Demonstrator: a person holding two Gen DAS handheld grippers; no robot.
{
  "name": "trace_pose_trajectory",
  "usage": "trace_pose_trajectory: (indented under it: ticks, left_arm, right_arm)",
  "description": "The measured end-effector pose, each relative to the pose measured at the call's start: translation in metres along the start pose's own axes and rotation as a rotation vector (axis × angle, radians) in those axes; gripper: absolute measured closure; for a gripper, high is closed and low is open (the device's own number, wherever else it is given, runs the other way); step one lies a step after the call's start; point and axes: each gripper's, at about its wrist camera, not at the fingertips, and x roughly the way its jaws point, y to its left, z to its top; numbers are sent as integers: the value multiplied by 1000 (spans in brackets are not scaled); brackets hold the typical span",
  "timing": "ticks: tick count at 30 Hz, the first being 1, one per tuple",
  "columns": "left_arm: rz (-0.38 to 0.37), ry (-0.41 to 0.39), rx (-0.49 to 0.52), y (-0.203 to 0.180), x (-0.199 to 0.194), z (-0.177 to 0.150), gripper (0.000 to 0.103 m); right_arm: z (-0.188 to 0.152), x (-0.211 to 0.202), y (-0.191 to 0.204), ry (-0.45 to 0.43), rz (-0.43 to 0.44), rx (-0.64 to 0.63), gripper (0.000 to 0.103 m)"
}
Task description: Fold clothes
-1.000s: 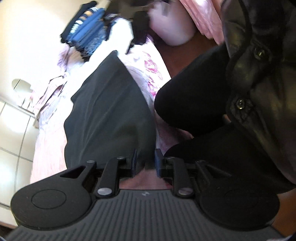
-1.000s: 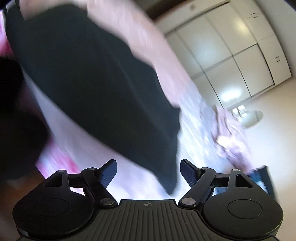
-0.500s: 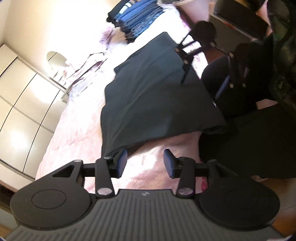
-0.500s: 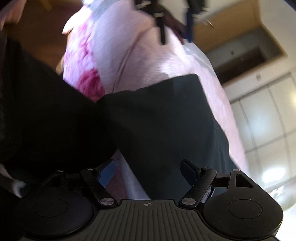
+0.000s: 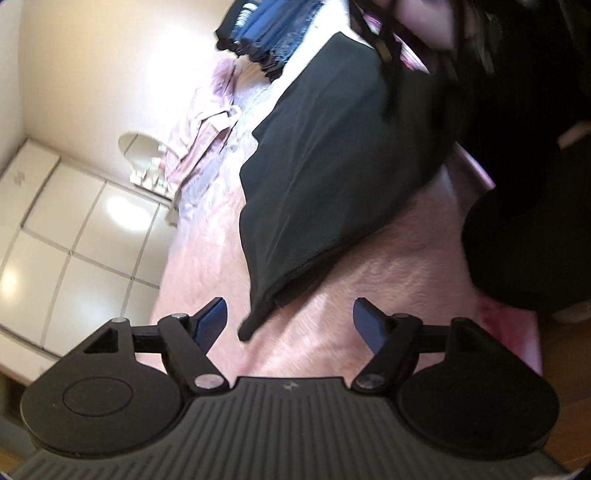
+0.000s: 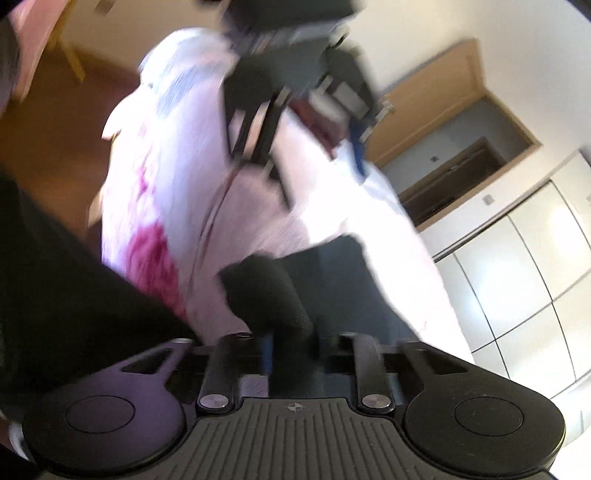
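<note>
A black garment (image 5: 332, 147) lies folded lengthwise on the pink bedspread (image 5: 369, 295). My left gripper (image 5: 290, 319) is open just above the bed, and the garment's near corner hangs between its fingers without being touched. In the right wrist view my right gripper (image 6: 293, 354) is shut on a bunched edge of the black garment (image 6: 266, 291). The left gripper (image 6: 295, 74) shows blurred at the top of that view.
A stack of blue and dark clothes (image 5: 266, 29) sits at the far end of the bed, with a crumpled pink striped garment (image 5: 199, 125) beside it. White wardrobe doors (image 5: 74, 229) stand to the left. A person in black (image 5: 524, 184) is at the right.
My left gripper let go of the garment and opened wide. My right gripper swung round to the garment's other end and shut on its edge.
</note>
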Motion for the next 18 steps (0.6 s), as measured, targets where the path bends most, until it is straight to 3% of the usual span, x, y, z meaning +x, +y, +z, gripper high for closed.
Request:
trace_pose_trajectory:
  ticks: [8,9,10,11,12,15,18]
  left_arm:
    - [33,-39,135,3,60,13,30]
    - [25,-41,141,6,66,14,36]
    - [5,-34,143,10,71,15,56]
    - [-19,-24,143,15,75,16,69]
    - [-43,-14,143,20,79,17,91]
    - [-86,-4,135,33,78,17,94]
    - [-79,-3,140,43,66,18,96]
  right_arm:
    - [11,-45,-45,-47,-61,155,94]
    - [11,-50,-45,-46,-64,165,95]
    - [11,-49,-44,-45,-64,171,95]
    - [12,-47,-43,-45,-64,176,95]
    - [13,-51,-45,-43,-62,185,95]
    - [12,-57,-52,-41,-66,219,96]
    - [12,-61,-58,-48,-76,260,96]
